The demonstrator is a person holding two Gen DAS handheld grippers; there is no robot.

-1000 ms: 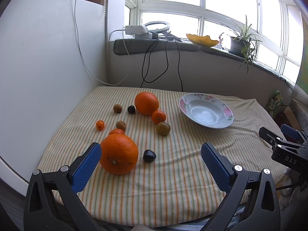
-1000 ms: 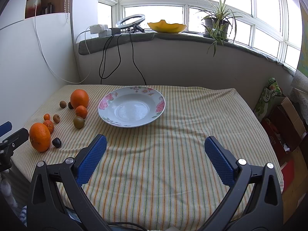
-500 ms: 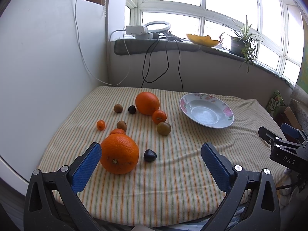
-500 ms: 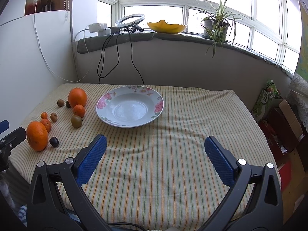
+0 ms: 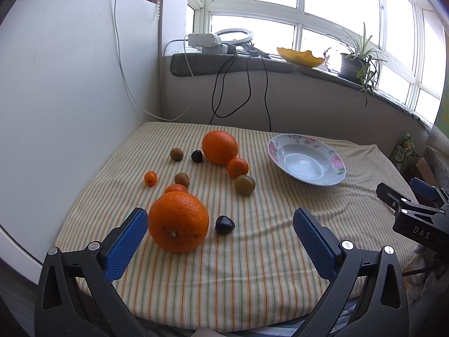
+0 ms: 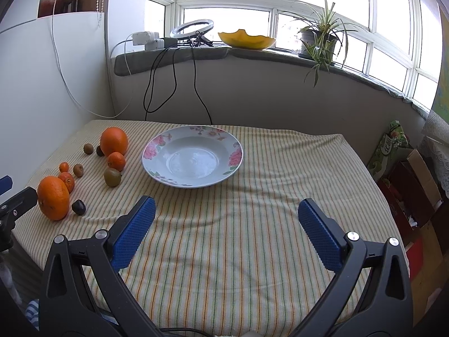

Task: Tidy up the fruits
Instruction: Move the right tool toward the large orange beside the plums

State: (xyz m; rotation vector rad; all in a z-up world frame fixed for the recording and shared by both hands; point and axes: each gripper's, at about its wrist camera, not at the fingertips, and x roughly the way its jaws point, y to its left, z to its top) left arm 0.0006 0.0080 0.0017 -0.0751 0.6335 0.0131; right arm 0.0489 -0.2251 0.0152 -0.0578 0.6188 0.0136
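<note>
- Our bench [image 6: 252,252], draped in a striped cloth, fills both views; since a second ago both cameras have crept a little forward and nothing on the cloth has moved.
- The flowered plate [image 6: 234,151] sits empty mid-bench, slightly larger in the right view than before. We judge the sorting has not begun.
- Our left claw [image 5: 220,234] is spread wide and holds nothing. Its left pad now sits just beside the big near orange [image 5: 178,221], closer than a second ago; we judge this fruit the likely first pick.
- Our right claw [image 6: 226,231] is also spread wide and empty, hovering over bare cloth in front of the plate.
- A second large orange [image 5: 220,147] lies farther back, left of the plate.
- Smaller fruit is scattered between the two oranges: mandarins [image 5: 237,167], a green-brown fruit [image 5: 244,185], and a dark plum-like fruit [image 5: 224,224] just right of the near orange.
</note>
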